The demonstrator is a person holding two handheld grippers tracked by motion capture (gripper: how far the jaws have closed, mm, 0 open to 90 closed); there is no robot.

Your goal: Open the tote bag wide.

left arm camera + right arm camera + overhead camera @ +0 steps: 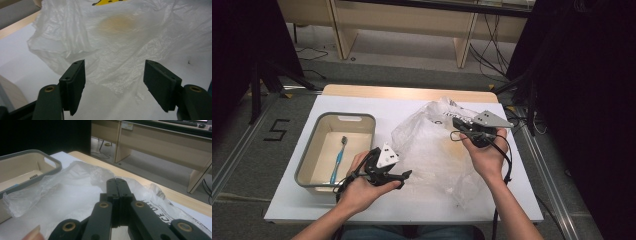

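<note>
A crumpled clear plastic bag (432, 145) lies on the white table (377, 107), right of centre. My right gripper (455, 122) is at the bag's far right part with its jaws pressed together; in the right gripper view my right gripper (116, 181) appears to pinch the plastic bag (70, 195), which rises around the tips. My left gripper (402, 179) stands open at the bag's near left edge. In the left gripper view my left gripper (113, 75) frames the plastic bag (120, 37) with nothing between the jaws.
A grey-rimmed beige bin (309, 145) sits at the table's left, and a blue toothbrush (338, 160) lies inside it. The bin's rim (37, 152) also appears left of the bag. Wooden desks (412, 22) and cables stand on the floor beyond the table.
</note>
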